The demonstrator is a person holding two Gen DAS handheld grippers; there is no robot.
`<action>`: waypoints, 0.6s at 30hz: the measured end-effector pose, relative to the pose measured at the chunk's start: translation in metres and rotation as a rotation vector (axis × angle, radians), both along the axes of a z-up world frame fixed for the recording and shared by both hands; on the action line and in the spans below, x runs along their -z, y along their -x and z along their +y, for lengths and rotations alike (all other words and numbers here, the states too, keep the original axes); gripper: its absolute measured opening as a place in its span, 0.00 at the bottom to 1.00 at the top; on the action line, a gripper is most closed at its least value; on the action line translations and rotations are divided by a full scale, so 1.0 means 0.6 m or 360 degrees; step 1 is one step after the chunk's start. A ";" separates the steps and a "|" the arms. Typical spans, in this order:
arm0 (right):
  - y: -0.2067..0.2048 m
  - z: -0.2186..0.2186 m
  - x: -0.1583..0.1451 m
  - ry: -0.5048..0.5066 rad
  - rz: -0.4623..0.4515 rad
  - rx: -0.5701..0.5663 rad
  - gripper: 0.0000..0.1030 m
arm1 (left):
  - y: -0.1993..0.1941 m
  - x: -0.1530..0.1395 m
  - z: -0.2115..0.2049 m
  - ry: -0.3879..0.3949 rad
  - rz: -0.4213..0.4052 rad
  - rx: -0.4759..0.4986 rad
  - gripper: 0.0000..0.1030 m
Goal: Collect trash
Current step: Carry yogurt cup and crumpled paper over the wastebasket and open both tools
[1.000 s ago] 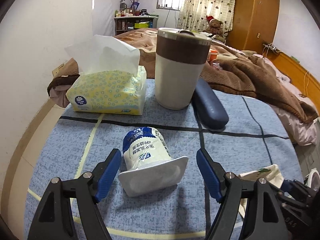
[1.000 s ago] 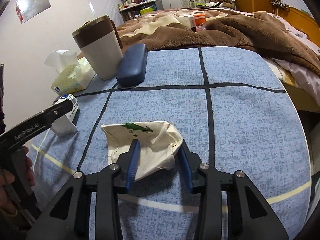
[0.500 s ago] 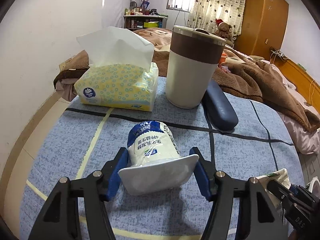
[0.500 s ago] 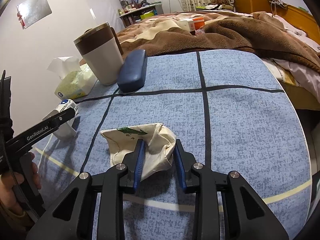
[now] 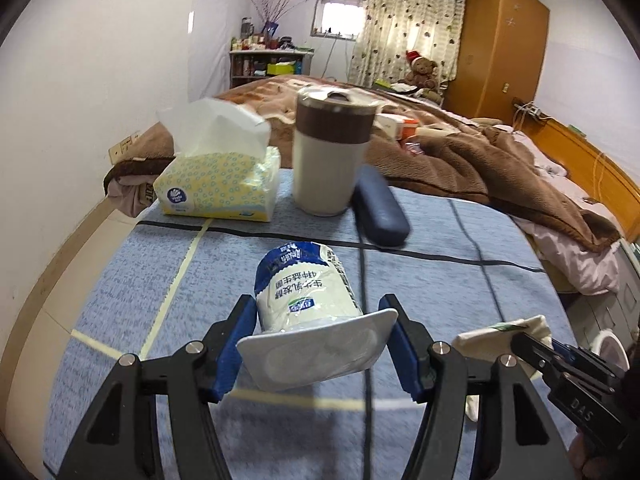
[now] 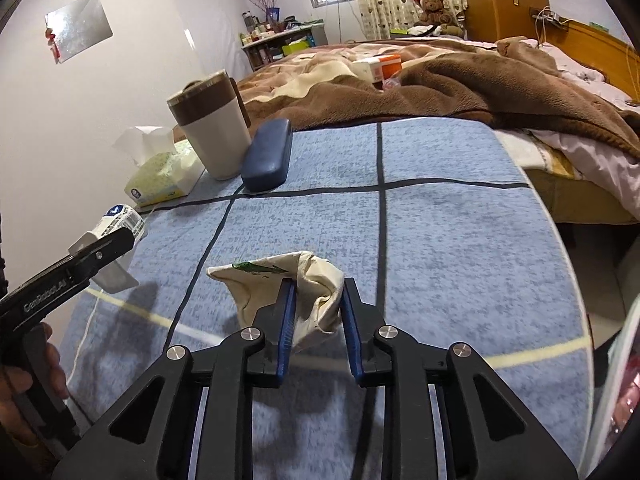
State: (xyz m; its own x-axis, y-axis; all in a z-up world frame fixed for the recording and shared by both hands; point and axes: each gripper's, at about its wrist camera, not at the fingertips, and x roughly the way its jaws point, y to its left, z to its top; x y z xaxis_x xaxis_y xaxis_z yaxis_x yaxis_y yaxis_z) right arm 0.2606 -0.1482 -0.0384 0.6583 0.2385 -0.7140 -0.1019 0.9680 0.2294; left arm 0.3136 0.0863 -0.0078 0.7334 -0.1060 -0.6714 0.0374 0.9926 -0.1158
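Observation:
My left gripper is shut on a blue-and-white yogurt cup that lies sideways with its white lid toward the camera, lifted a little above the blue cloth. The cup also shows at the left edge of the right wrist view, with the left gripper on it. My right gripper is shut on a crumpled cream paper wrapper with a green print, raised off the cloth. The wrapper shows in the left wrist view at lower right.
A tissue pack, a brown-and-white tumbler and a dark blue glasses case stand at the back of the blue-clothed table. A bed with a brown blanket lies behind. A white wall is at left.
My left gripper closed on the yogurt cup and lifted it. My right gripper tightened on the paper wrapper and raised it off the cloth.

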 end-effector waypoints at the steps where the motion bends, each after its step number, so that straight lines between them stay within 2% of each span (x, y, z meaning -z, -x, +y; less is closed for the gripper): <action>1: 0.006 -0.003 -0.004 0.0003 -0.0011 0.0003 0.21 | 0.008 -0.004 -0.006 -0.0001 -0.0007 0.0012 0.63; 18: 0.131 -0.087 -0.078 0.0115 -0.0263 0.0147 0.21 | 0.152 -0.067 -0.109 0.0005 -0.0160 0.0232 0.63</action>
State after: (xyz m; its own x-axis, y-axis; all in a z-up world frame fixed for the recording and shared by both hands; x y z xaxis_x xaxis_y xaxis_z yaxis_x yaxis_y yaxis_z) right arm 0.1822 -0.2003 0.0085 0.7848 0.1239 -0.6073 -0.0427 0.9883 0.1465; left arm 0.2225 0.0210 0.0323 0.7736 -0.2182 -0.5948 0.1924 0.9754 -0.1076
